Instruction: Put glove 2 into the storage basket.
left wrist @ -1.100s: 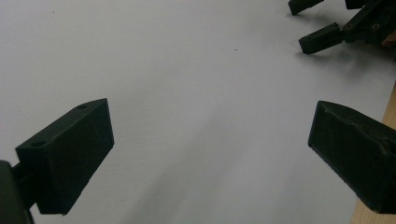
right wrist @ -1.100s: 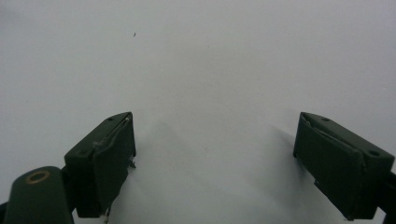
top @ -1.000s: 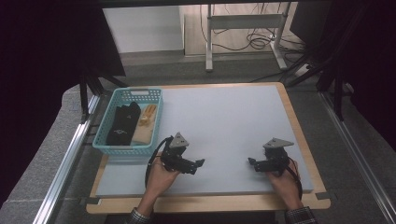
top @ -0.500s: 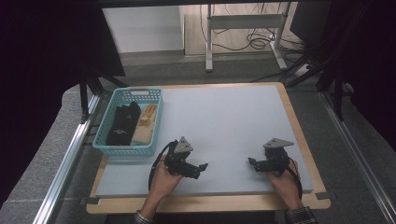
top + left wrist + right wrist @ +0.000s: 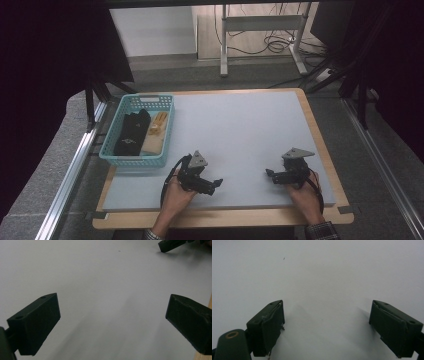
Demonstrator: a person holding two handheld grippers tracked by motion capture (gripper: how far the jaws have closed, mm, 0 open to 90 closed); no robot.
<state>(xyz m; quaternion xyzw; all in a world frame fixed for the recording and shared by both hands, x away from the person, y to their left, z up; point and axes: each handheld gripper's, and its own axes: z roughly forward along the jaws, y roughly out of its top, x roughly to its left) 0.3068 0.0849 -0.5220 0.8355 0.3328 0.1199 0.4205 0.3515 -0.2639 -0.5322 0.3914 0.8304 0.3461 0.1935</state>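
Left gripper spread wide, empty, low over the mat, angled toward the right gripper. Same there: wide apart, empty, resting low near the front edge. Nearest things: black cloth and tan item lying side by side in the basket, at the table's left edge, just beyond the left gripper. Risks, as a guess: snagging a jaw on the basket's lattice wall on reaching in, or pinching both items together since touching. Jaws matte black, blocky. Mat smooth, pale grey. Basket teal plastic mesh. Cloth soft, folded.
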